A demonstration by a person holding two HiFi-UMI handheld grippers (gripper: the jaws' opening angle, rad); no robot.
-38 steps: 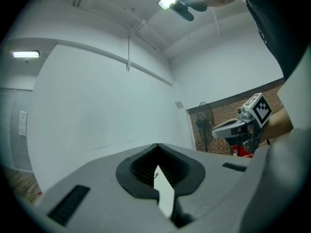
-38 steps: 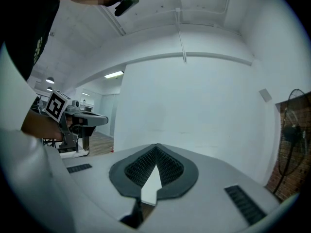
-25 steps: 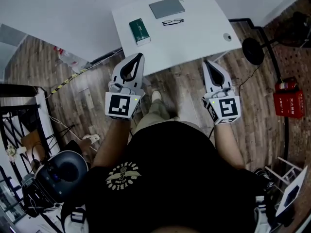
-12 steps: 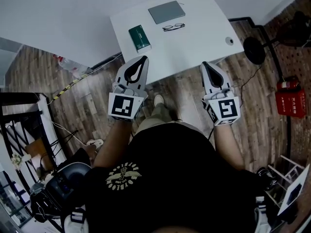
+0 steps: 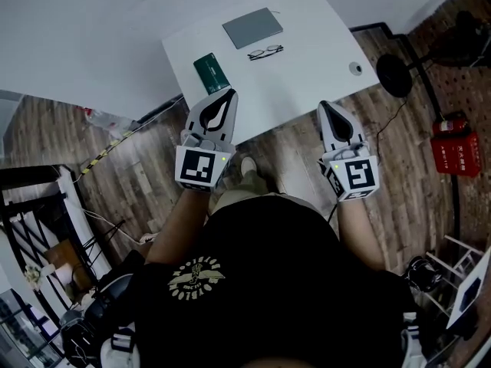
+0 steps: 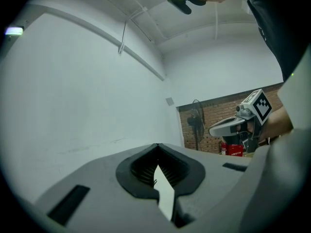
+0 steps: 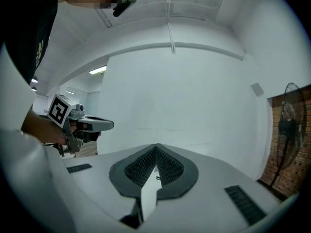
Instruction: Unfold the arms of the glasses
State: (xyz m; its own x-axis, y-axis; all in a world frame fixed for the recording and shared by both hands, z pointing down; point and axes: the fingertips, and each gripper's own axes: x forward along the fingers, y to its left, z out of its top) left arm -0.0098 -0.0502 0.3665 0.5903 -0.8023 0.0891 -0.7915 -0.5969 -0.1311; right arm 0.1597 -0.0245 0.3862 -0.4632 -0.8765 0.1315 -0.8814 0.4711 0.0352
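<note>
The folded black-framed glasses (image 5: 265, 51) lie on the white table (image 5: 307, 67), towards its far side. My left gripper (image 5: 229, 93) is shut and empty, with its tip over the table's near edge, just below a green box (image 5: 211, 73). Level with the near edge at the right, my right gripper (image 5: 327, 105) is also shut and holds nothing. Both are well short of the glasses. In the left gripper view the jaws (image 6: 157, 145) meet in front of a white wall. The right gripper view shows its jaws (image 7: 156, 145) closed too.
A grey flat case (image 5: 252, 27) lies beyond the glasses, and a small round object (image 5: 355, 68) sits near the table's right edge. A fan base (image 5: 395, 75) and a red extinguisher (image 5: 453, 140) stand on the wooden floor at the right. Clutter fills the lower left.
Both grippers have moved forward towards the table. The left tip now reaches over the near edge, close to the green box. Both jaws stay shut.
</note>
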